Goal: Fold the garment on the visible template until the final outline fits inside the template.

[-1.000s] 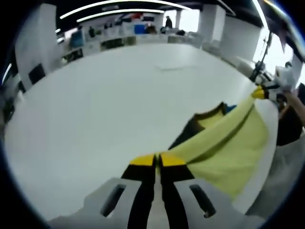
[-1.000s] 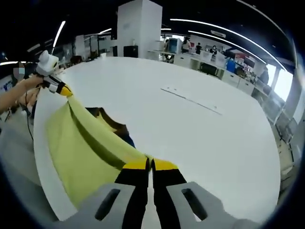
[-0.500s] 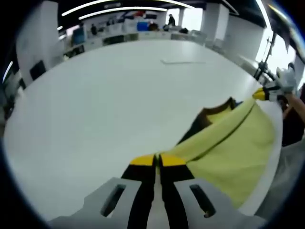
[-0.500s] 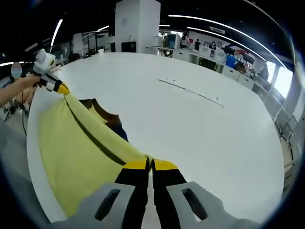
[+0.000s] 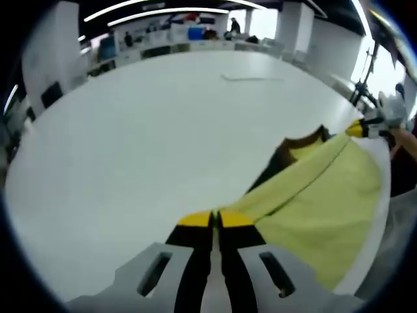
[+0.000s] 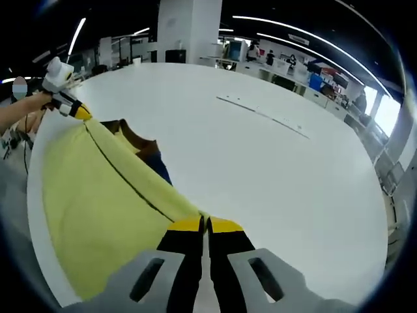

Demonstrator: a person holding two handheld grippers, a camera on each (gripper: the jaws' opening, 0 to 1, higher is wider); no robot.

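Note:
A yellow garment (image 5: 313, 195) with a dark brown collar (image 5: 293, 147) and a bit of blue hangs stretched between both grippers over the white table's edge. My left gripper (image 5: 215, 218) is shut on one corner of its taut top edge. The right gripper (image 5: 355, 128), held in a hand, pinches the other corner at the far right of the left gripper view. In the right gripper view my right gripper (image 6: 206, 223) is shut on the garment (image 6: 98, 195), and the left gripper (image 6: 77, 109) holds the far corner at upper left. A thin template outline (image 6: 260, 117) lies far out on the table.
The large white table (image 5: 143, 130) spreads ahead of both grippers; its near edge (image 6: 36, 215) runs under the garment. Desks, shelves and a white pillar (image 6: 186, 32) stand in the background, with people far off.
The garment has been carried further onto the table. It now lies flatter and more spread, with the collar further from the edge. Both grippers stay shut on their corners.

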